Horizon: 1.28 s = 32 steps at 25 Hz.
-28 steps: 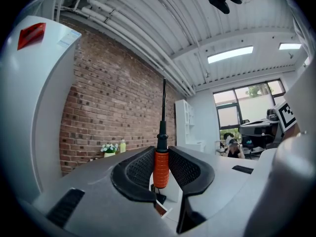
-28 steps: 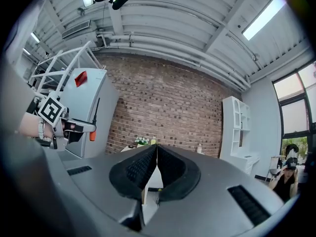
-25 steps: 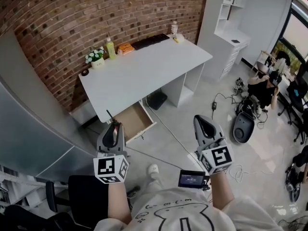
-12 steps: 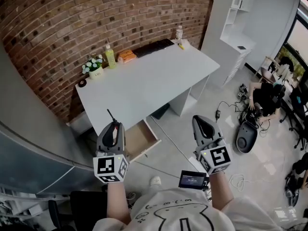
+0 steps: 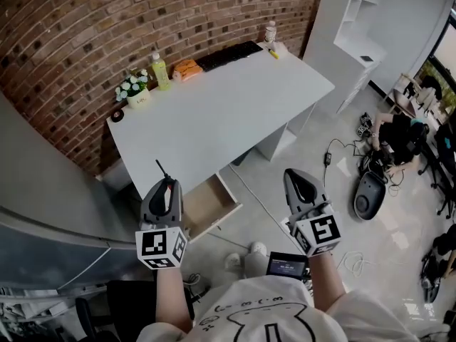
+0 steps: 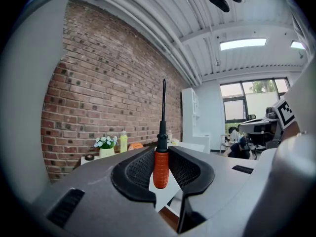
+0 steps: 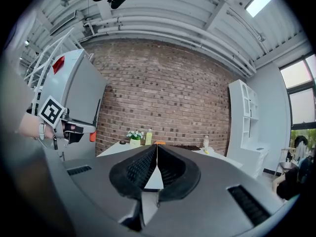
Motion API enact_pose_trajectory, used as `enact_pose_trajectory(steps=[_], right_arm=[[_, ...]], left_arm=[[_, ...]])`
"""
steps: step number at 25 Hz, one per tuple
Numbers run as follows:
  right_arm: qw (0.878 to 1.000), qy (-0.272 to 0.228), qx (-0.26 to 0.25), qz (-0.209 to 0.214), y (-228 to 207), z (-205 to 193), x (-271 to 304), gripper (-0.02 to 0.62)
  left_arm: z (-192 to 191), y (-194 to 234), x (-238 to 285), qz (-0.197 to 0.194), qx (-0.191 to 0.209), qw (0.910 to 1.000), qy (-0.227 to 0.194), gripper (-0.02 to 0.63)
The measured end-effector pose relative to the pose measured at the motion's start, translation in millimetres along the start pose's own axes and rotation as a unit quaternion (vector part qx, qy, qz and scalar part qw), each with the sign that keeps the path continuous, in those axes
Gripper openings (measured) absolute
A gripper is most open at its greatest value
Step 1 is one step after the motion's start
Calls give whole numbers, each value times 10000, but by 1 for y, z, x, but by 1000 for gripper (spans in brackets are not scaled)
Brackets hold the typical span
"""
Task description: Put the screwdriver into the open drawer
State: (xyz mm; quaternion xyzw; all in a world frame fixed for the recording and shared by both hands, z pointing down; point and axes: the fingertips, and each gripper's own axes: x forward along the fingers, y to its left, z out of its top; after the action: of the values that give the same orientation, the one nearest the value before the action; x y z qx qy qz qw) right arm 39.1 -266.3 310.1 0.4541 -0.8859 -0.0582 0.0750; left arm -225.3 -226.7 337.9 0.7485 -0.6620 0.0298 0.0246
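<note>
Left gripper (image 6: 160, 151) jaws clamp the upright screwdriver (image 6: 161, 169); right gripper (image 7: 157, 157) jaws meet, empty; drawer (image 5: 205, 205) open below worktop (image 5: 214, 112)

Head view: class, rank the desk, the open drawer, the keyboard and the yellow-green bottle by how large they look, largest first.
1. the desk, by far the largest
2. the open drawer
3. the keyboard, long but narrow and farther off, so close to the drawer
4. the bottle, smallest
</note>
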Motion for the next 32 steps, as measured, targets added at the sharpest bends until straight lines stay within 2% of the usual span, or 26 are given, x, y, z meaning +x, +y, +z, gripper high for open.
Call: enact_pose_trajectory(steps=[5,9,12,17,21,27,32], right_arm=[[9992,333,185,103,-8,-34,11,18],[9958,852,329,55,-17,-66,17,18],[9950,894,433,91,-23,-93,19,18],[9885,1356,660,133,-22,-137,16,18],[9857,1503,718,261,-14,-164,18,18],[9779,1858,877,384,-3,-212,9,18],[9740,2045,797,558,1,-250,-1,18]], left_arm=[[-33,-3,15,-19,-199,9991,371,92],[-70,-9,25,-47,-379,9964,762,92],[-99,-13,28,-39,-489,9932,1052,92],[-136,-17,31,-25,-534,9885,1416,92],[-167,-19,32,3,-614,9847,1628,92],[-221,-21,24,112,-794,9758,2035,92],[-265,-31,16,110,-852,9681,2355,92]])
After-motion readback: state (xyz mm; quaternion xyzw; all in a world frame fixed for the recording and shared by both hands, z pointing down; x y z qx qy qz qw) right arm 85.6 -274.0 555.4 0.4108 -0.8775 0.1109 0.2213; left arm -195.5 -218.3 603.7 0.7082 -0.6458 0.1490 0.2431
